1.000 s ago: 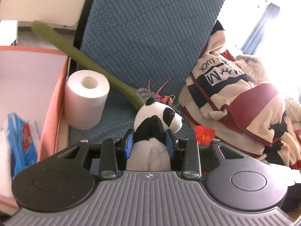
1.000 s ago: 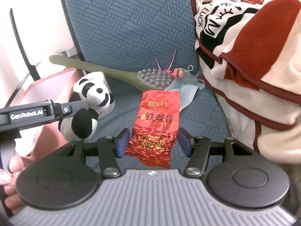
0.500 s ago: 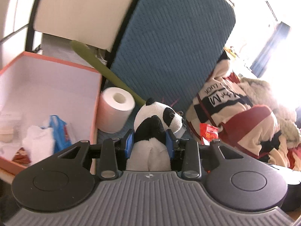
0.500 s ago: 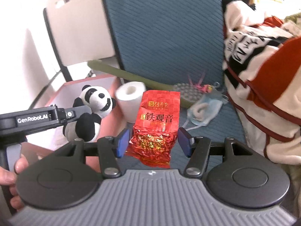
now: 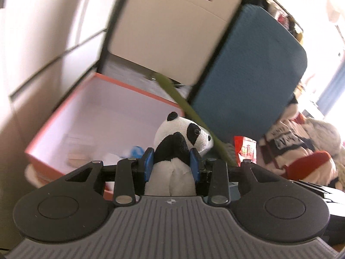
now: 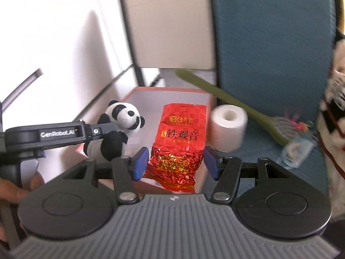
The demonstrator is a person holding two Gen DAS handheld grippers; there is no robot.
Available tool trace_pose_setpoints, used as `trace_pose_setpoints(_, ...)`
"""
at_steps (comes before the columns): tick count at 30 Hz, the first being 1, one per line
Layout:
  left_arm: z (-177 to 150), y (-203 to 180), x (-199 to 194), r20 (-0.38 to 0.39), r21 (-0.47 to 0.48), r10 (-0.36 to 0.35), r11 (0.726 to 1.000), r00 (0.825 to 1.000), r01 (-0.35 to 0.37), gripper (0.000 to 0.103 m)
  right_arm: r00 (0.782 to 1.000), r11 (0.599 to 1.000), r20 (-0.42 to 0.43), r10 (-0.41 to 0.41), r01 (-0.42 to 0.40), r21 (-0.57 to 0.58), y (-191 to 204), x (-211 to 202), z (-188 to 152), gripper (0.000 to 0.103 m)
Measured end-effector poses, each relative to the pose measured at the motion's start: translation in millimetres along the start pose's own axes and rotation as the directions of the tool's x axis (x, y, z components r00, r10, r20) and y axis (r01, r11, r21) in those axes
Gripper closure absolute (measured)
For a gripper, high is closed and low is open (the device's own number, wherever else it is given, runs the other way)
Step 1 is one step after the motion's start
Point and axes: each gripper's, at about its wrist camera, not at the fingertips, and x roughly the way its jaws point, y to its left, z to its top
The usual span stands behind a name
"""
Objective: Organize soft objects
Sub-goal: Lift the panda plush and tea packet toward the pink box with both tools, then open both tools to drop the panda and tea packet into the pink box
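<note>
My left gripper (image 5: 171,164) is shut on a small plush panda (image 5: 179,142) and holds it in the air over the near edge of an orange-rimmed box (image 5: 64,116). The right wrist view shows the same panda (image 6: 117,127) in the left gripper (image 6: 101,133), over that box (image 6: 172,92). My right gripper (image 6: 175,164) is shut on a red foil tea packet (image 6: 179,144), held upright in front of the box. The packet also shows in the left wrist view (image 5: 244,149).
The box holds a blue packet (image 5: 134,152) and white items. A toilet roll (image 6: 228,127), a green long-handled brush (image 6: 237,110) and a face mask (image 6: 298,151) lie on the blue chair seat (image 6: 269,161). Striped red and white clothing (image 5: 301,151) lies to the right.
Both grippers have lifted and swung left toward the box, still holding the panda and the tea packet. The box now fills more of both views.
</note>
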Motion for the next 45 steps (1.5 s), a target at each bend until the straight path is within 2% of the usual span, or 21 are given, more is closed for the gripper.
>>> trace_pose_setpoints(3,5.6,20.8,-8.5,0.005,-0.028,0.041,0.999,0.999,-0.040,0.062,0.999,0.999,-0.022,0.048,-0.048,-0.022,20.4,11.9,3.3,0.043)
trace_pose_setpoints(8,14.1,54.1,-2.6,-0.016,-0.051,0.078,0.996,0.997,-0.078,0.062,0.995,0.997,-0.071,0.069,-0.072,-0.040,39.6,43.1,5.9,0.043)
trace_pose_setpoints(19,31.9,119.9,64.6,-0.120,-0.097,0.125,0.986,0.985,-0.137,0.062,0.980,0.995,-0.190,0.058,-0.073,-0.073,54.0,138.6,12.5,0.043)
trace_pose_setpoints(26,42.7,147.8,93.6,-0.145,-0.115,0.128,0.983,0.981,-0.146,0.062,0.971,0.994,-0.234,0.038,-0.062,-0.093,55.2,187.7,22.5,0.043)
trace_pose_setpoints(35,42.0,163.7,102.4,-0.152,-0.137,0.150,0.976,0.977,-0.171,0.062,0.969,0.996,-0.247,0.018,-0.039,-0.083,52.5,199.8,25.5,0.043)
trace_pose_setpoints(37,41.6,168.1,100.1,-0.151,-0.163,0.164,0.969,0.975,-0.188,0.057,0.967,0.995,-0.252,0.028,-0.050,-0.081,50.9,201.8,26.9,0.041)
trace_pose_setpoints(38,40.9,170.8,99.0,-0.156,-0.175,0.172,0.964,0.973,-0.199,0.048,0.966,0.996,-0.254,0.039,-0.059,-0.073,50.5,201.5,27.8,0.039)
trace_pose_setpoints(39,40.9,172.8,97.3,-0.163,-0.181,0.177,0.962,0.971,-0.206,0.041,0.966,0.996,-0.255,0.045,-0.063,-0.065,49.0,199.7,28.5,0.027)
trace_pose_setpoints(40,41.4,173.2,95.5,-0.170,-0.177,0.176,0.962,0.970,-0.206,0.040,0.967,0.996,-0.251,0.048,-0.065,-0.060,47.5,197.1,29.2,0.019)
trace_pose_setpoints(45,44.3,158.9,79.6,-0.136,-0.139,0.198,0.966,0.971,-0.216,0.040,0.973,0.996,-0.221,0.064,-0.076,-0.049,40.4,177.7,32.1,0.017)
